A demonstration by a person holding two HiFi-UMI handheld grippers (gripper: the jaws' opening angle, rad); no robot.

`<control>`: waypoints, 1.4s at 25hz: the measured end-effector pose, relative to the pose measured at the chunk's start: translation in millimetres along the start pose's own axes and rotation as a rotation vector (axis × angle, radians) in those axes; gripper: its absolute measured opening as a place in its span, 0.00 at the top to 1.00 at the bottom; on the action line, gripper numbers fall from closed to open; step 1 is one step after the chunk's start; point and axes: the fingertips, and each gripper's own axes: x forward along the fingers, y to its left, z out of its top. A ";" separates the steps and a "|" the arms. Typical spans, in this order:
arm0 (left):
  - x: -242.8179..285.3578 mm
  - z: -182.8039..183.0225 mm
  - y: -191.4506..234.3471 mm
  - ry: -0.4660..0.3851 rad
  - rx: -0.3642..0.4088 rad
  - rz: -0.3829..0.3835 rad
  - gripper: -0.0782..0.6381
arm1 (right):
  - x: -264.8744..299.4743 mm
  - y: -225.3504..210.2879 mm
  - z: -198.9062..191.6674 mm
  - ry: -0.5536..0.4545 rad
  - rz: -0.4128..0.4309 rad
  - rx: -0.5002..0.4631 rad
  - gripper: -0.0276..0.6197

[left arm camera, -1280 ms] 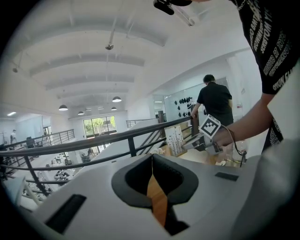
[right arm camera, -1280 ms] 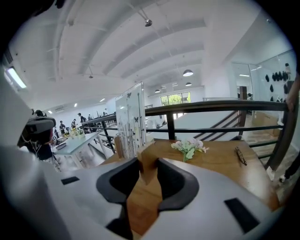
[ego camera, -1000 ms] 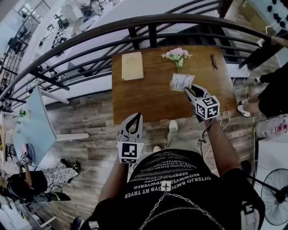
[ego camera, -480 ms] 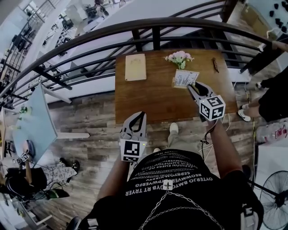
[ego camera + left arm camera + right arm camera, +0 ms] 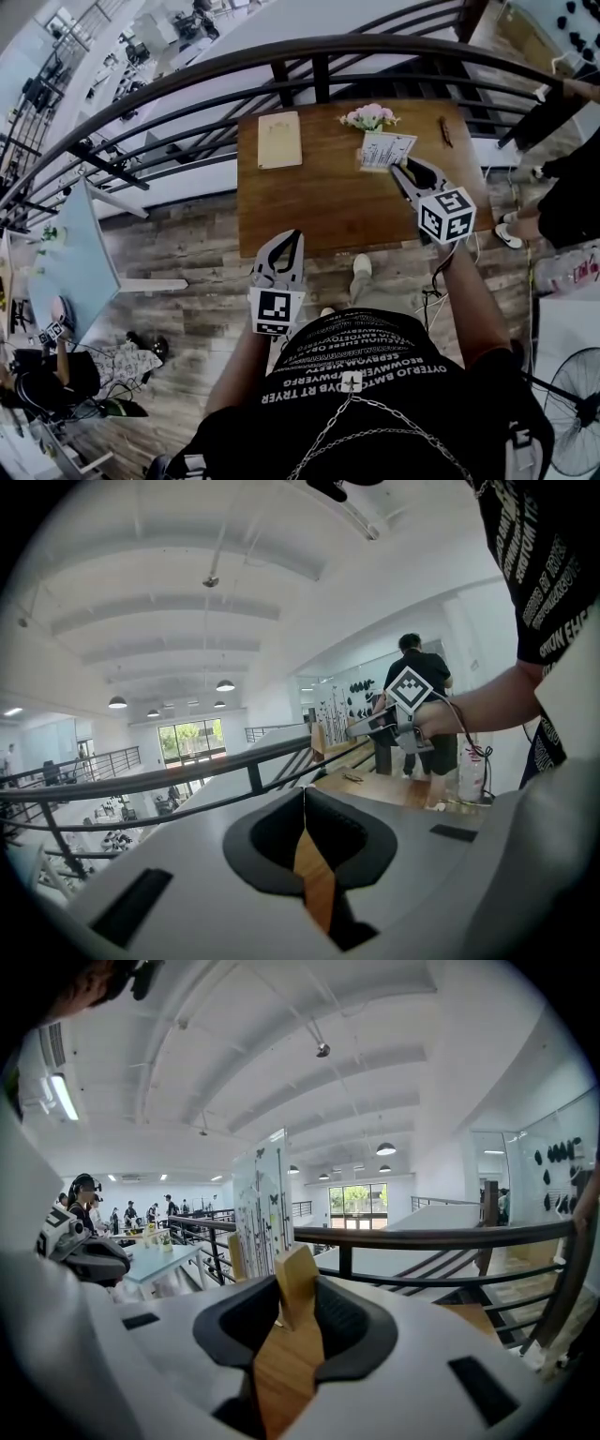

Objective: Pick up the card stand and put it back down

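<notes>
- The right claw (image 5: 398, 170) is clamped on the wooden base of the card stand (image 5: 385, 150), with the white card standing upright.
- The card stand is held above the table (image 5: 309, 202), near the far edge and right of centre, just beside the pink flowers (image 5: 370, 116).
- The left claw (image 5: 284, 246) has its jaws together and empty, at the table's near edge.
- A tan pad (image 5: 279, 140) lies by the far edge, left of centre.
</notes>
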 end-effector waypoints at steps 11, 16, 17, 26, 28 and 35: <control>2.7 -2.6 2.3 0.032 -0.011 0.022 0.85 | 18.3 -16.3 -63.9 0.076 0.021 0.047 0.76; 15.6 -7.6 2.9 0.043 -0.035 0.016 0.85 | 37.1 -31.6 -109.6 0.150 0.005 0.057 0.76; 17.9 -9.6 1.1 0.050 -0.043 0.010 0.85 | 41.1 -32.6 -120.6 0.165 0.008 0.067 0.76; 41.0 -29.1 -14.7 0.126 -0.070 -0.032 0.85 | 68.6 -42.1 -194.7 0.248 0.025 0.131 0.77; 46.8 -34.6 -15.2 0.144 -0.074 -0.037 0.85 | 75.2 -44.4 -208.7 0.259 0.024 0.165 0.77; 78.1 -38.3 -21.8 0.174 -0.076 -0.045 0.85 | 92.0 -58.2 -248.6 0.309 0.035 0.156 0.77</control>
